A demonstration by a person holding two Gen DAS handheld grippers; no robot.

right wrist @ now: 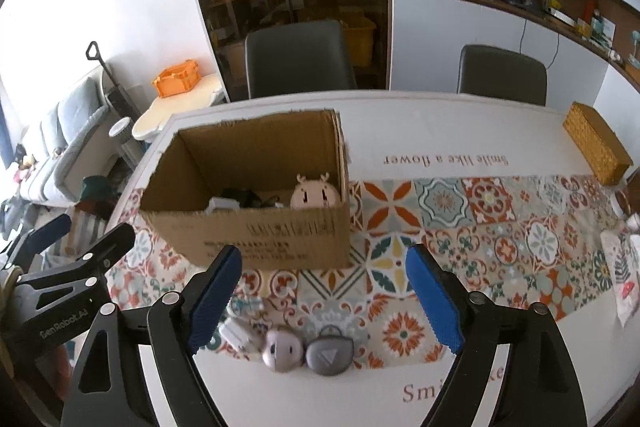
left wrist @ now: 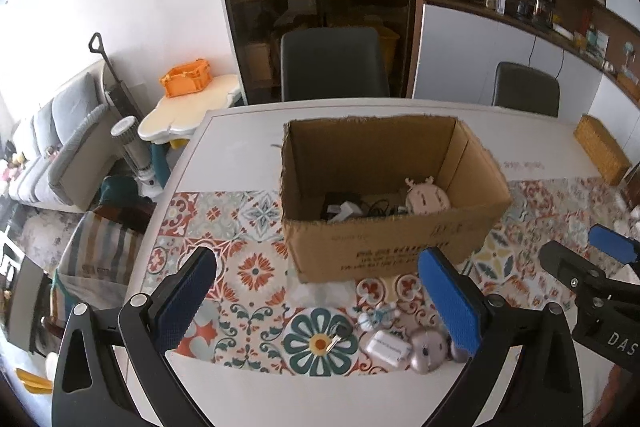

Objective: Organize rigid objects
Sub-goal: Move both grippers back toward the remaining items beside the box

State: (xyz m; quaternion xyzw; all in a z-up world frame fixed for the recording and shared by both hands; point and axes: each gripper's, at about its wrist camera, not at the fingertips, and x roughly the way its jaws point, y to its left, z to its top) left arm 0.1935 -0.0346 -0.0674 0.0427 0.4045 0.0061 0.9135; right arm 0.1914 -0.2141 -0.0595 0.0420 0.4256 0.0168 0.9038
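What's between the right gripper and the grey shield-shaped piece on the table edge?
Nothing visible. The right gripper is open above the grey shield-shaped piece, clear tablecloth between. The pink koala-shaped item touches its left side, so the left finger has little room.

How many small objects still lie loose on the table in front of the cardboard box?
5, possibly more hidden: a key, a pale blue figure, a white case, a pink gadget and a grey gadget, clustered near the table's near edge.

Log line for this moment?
left claw open | right claw open | box part-filled | earbud case, grey fob on table
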